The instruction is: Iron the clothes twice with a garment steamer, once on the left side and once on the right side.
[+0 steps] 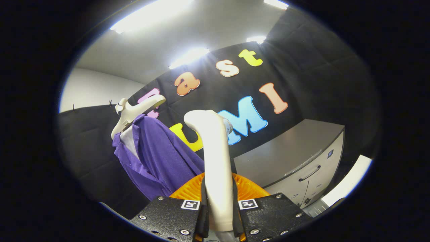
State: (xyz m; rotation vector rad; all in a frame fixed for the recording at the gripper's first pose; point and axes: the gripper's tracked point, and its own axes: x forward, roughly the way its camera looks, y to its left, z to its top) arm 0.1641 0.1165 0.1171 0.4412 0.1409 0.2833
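Steamer handle point(217, 161) sits clamped between my two fingers point(202, 215), both pressing on its pale shaft from either side, so my gripper point(220, 215) is closed down to the width of that handle and carries the whole tool. Its long axis runs straight ahead and upward from my fingertips, ending in a rounded head that bends slightly toward the garment side. An orange ribbed part point(247, 190) of the tool spreads out just past my fingers, behind the shaft.

Beyond the handle and off to my left hangs the purple shirt point(158, 161), draped on a pale hanger point(134, 111) against the booth's dark cloth wall. The shirt's length falls downward from the hanger, roughly in line with the shaft I hold, and its open front shows a light lining near the collar. From here the near edge of the cloth looks close beside the shaft, yet I cannot tell whether the steamer head touches it; I judge they are apart, with the head pointing past the shirt, not onto it.

A grey cabinet point(302, 158) with a drawer handle stands to the other side, well away from the shirt.

My reading is that the next stroke needs the head swung leftward toward the cloth, then drawn along its hanging length.
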